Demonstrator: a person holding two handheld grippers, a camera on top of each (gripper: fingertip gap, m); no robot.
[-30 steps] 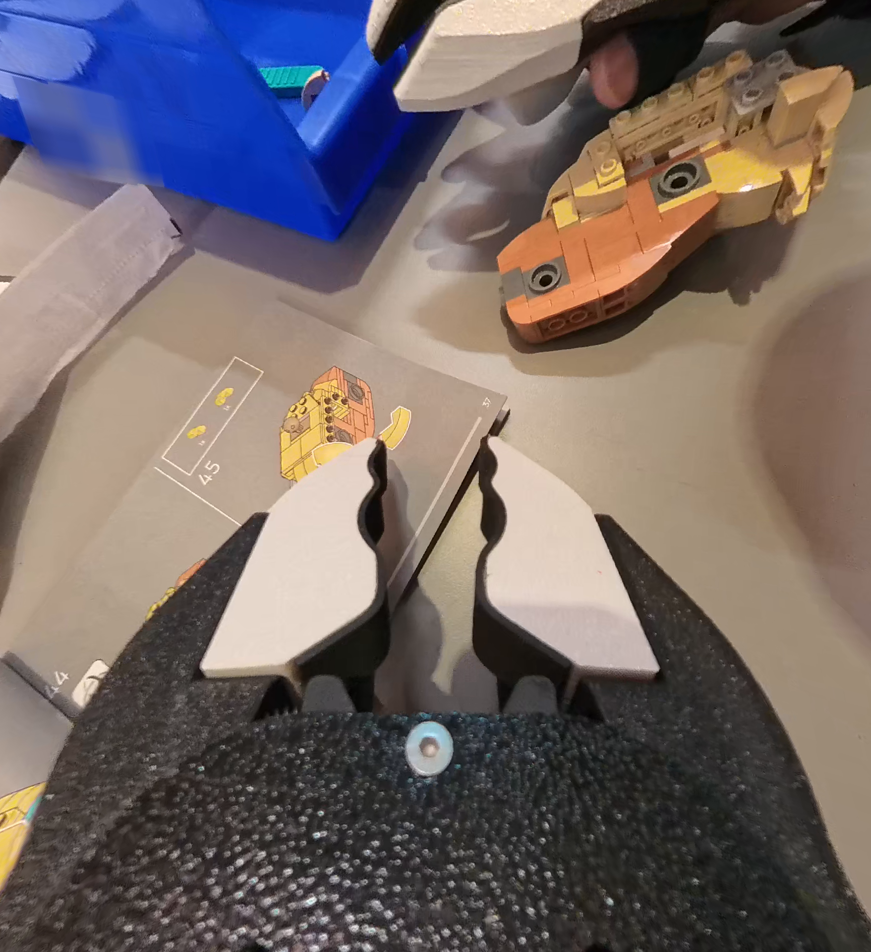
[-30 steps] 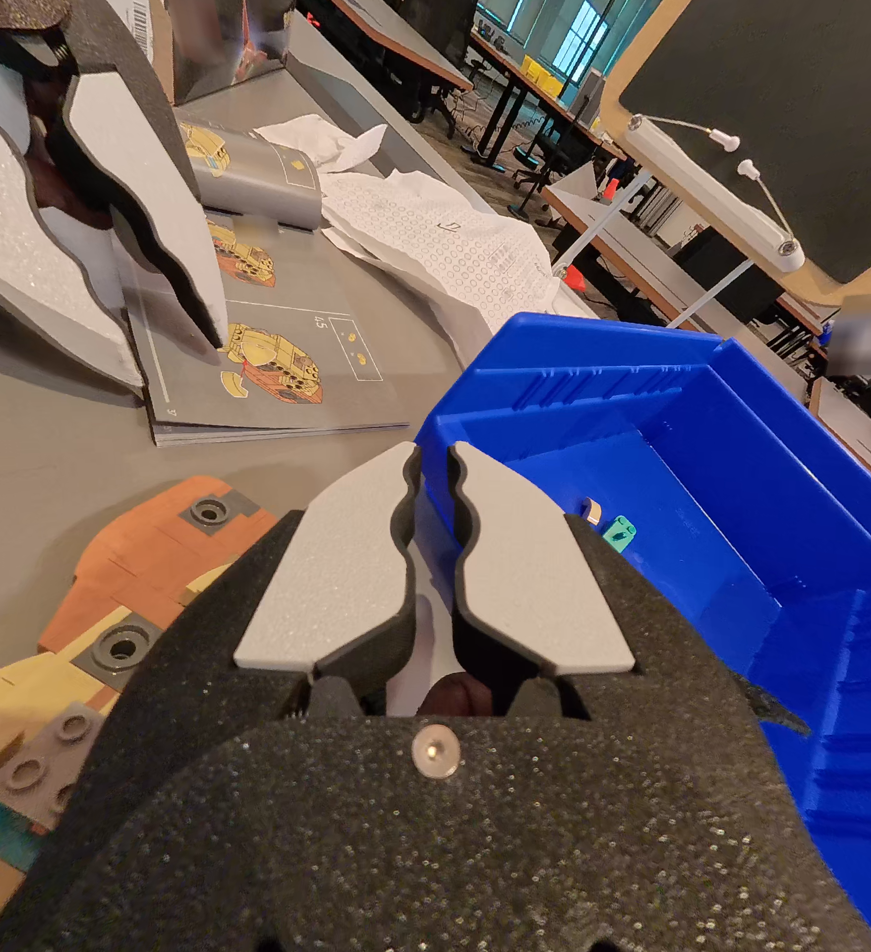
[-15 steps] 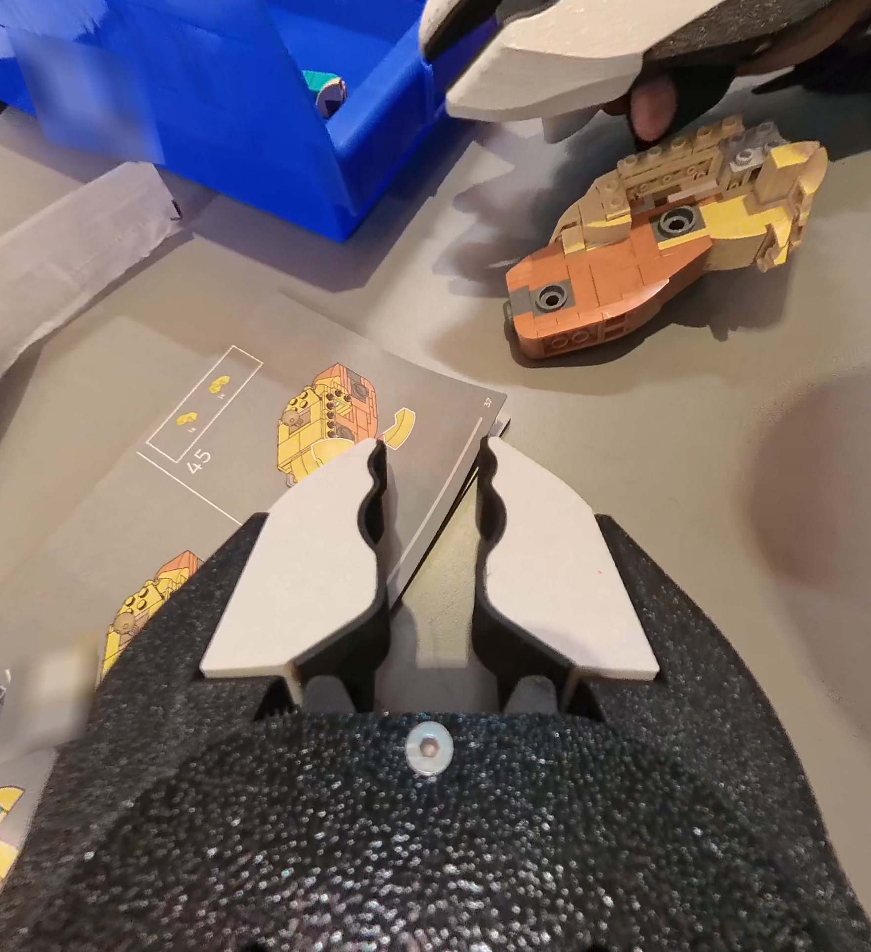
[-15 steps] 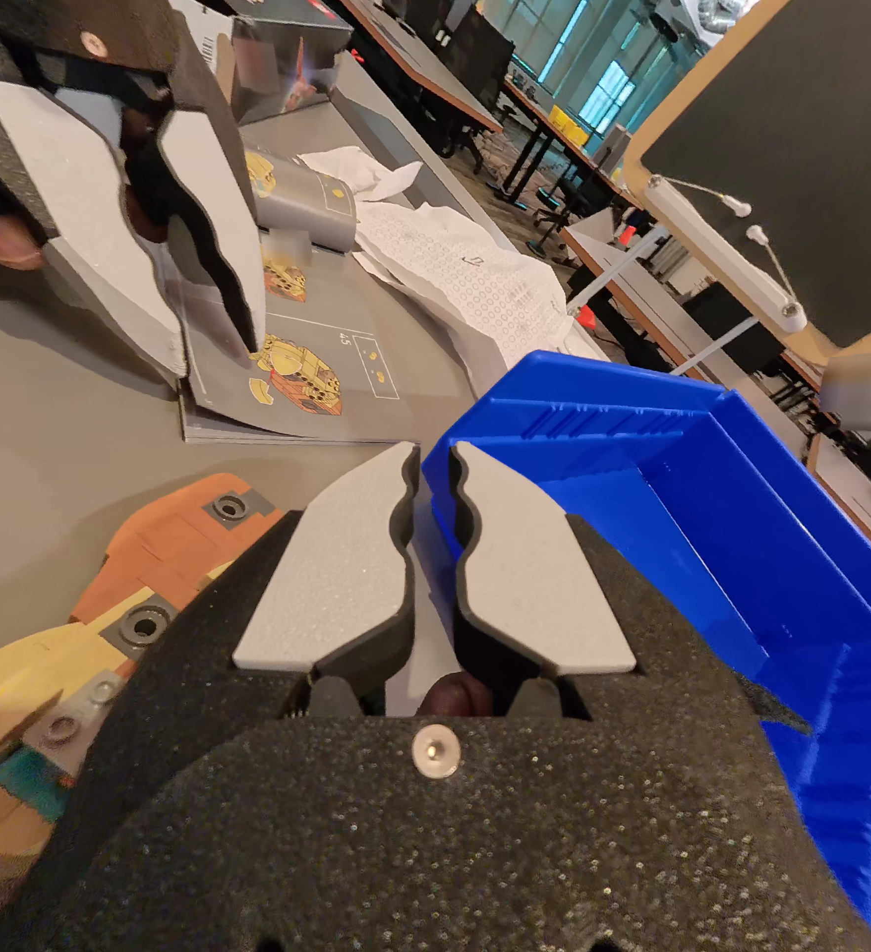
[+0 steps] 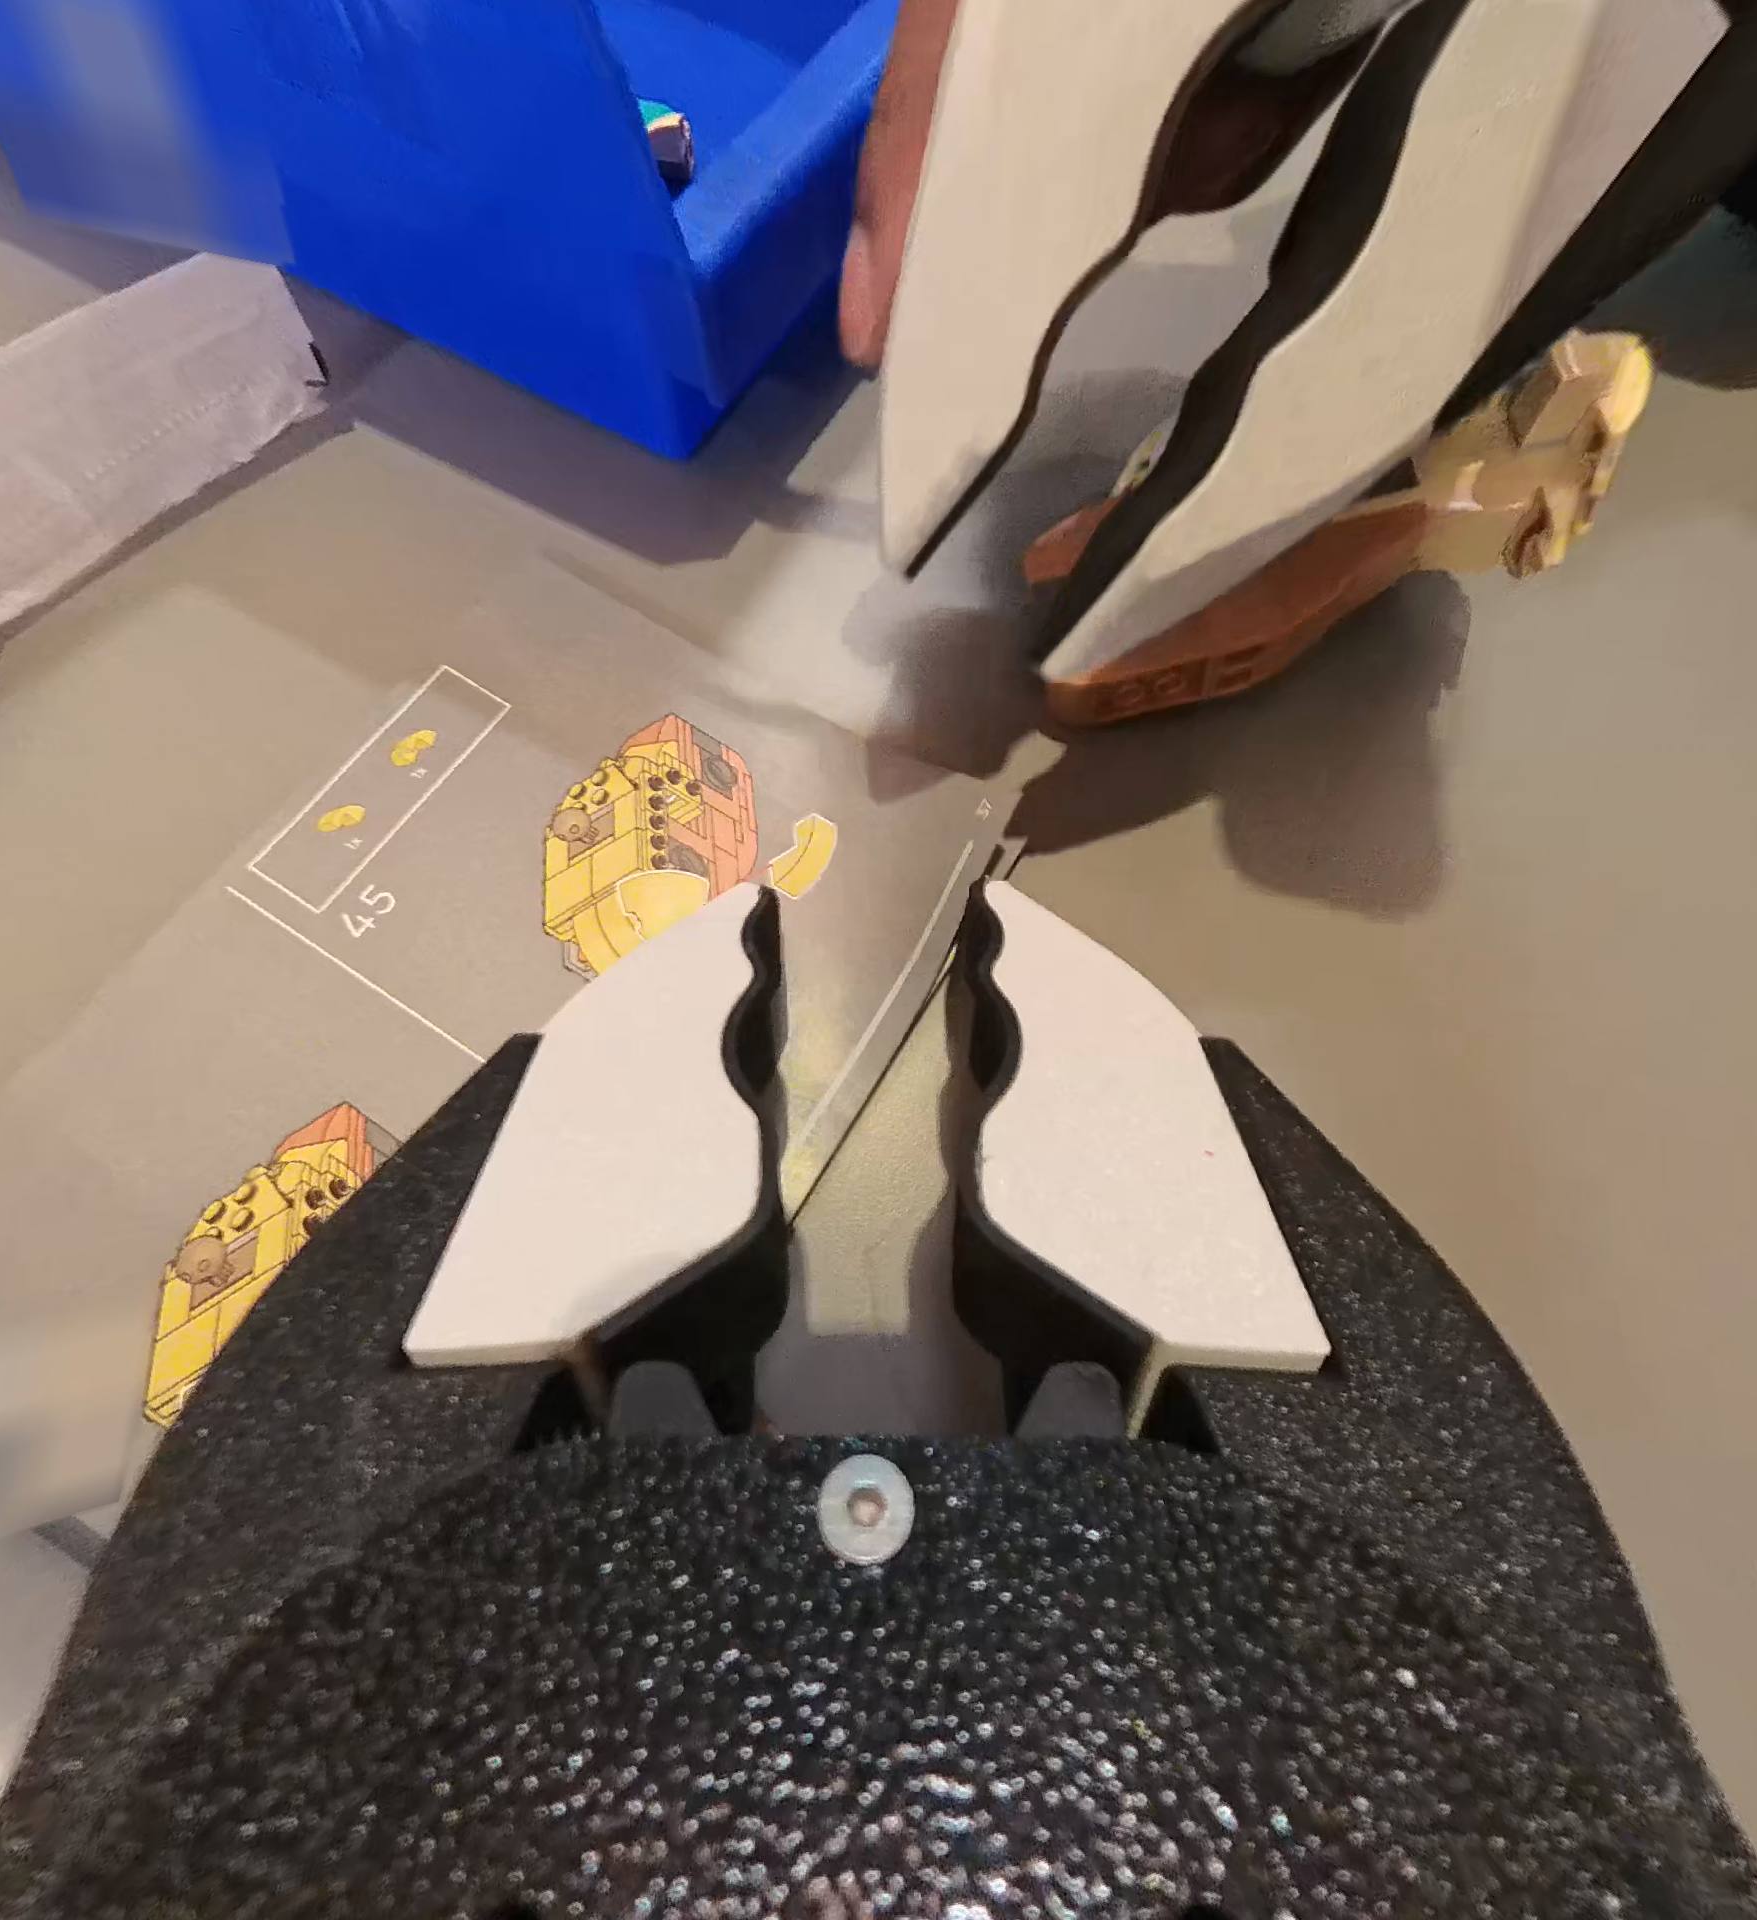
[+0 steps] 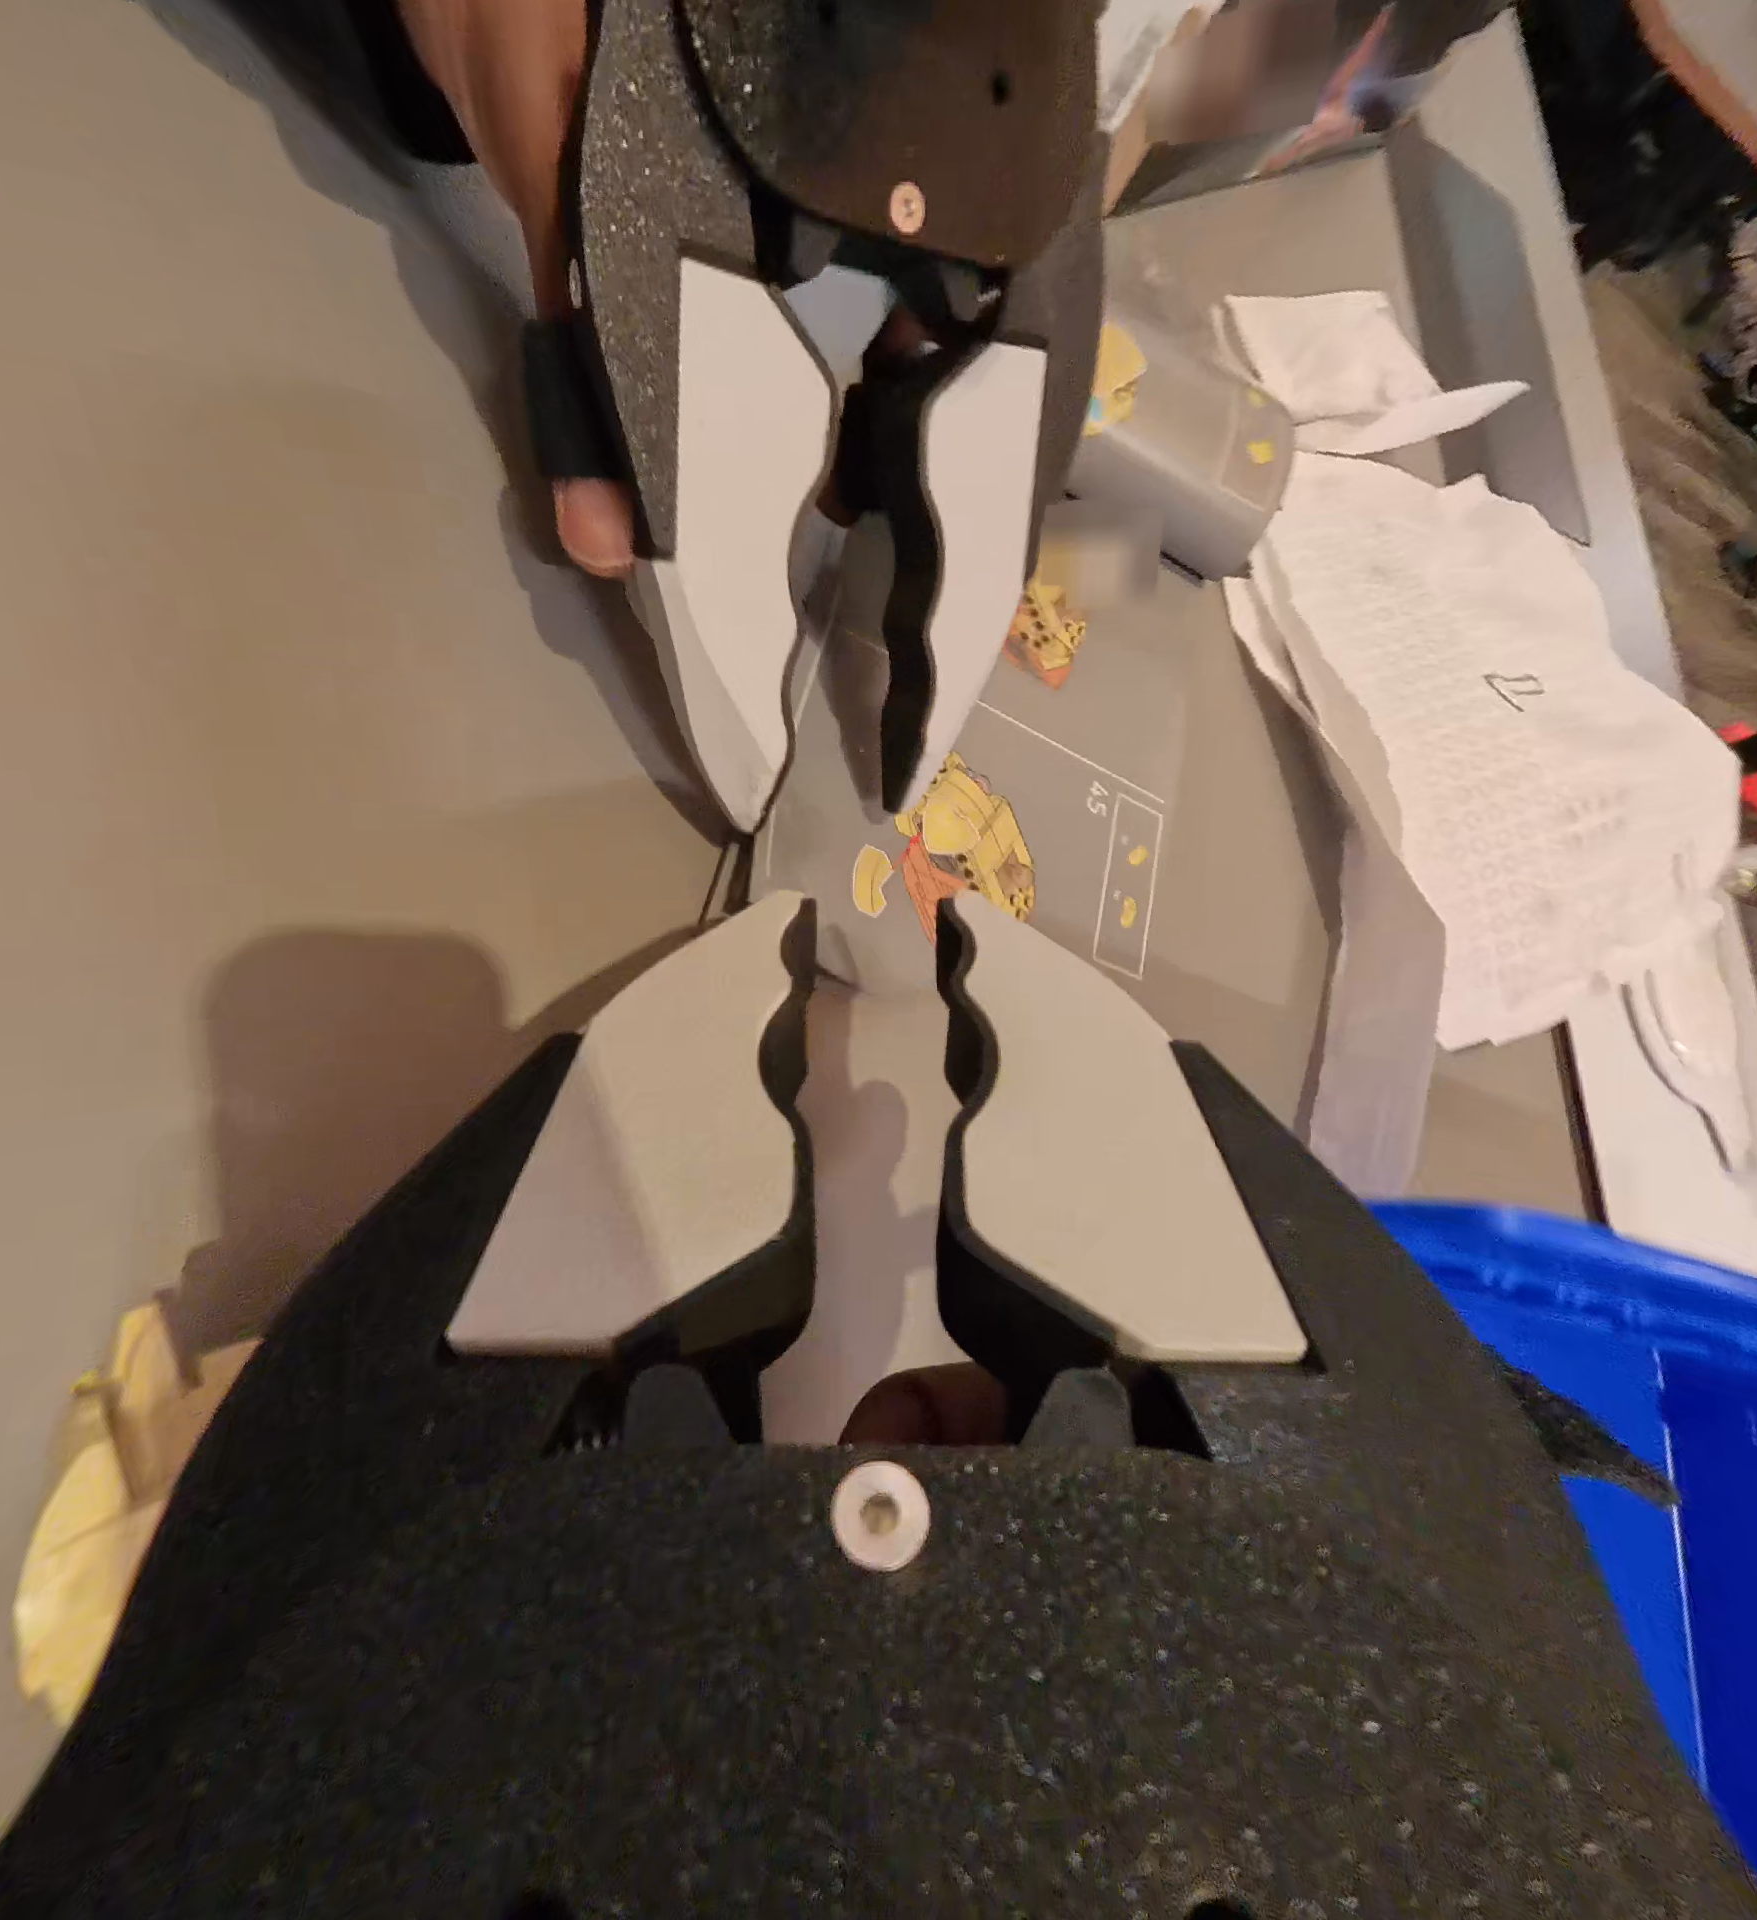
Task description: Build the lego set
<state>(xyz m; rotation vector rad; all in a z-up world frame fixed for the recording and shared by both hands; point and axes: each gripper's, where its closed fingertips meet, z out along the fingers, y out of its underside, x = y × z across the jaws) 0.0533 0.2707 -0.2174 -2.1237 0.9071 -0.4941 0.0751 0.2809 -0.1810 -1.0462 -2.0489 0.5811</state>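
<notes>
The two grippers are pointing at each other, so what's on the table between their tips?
The corner of the open instruction booklet, with a yellow brick-model drawing, lies between the left gripper and right gripper; the right wrist view shows it best.

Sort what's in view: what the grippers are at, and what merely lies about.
At the grippers:
- left gripper, open, over the instruction booklet's corner
- right gripper, open, facing it over the same corner

Lying about:
- brick model, partly hidden behind the right gripper
- blue bin
- crumpled white paper
- grey table under all

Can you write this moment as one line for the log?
left gripper: open, over booklet corner | right gripper: open, facing it | brick model, blue bin nearby
</notes>
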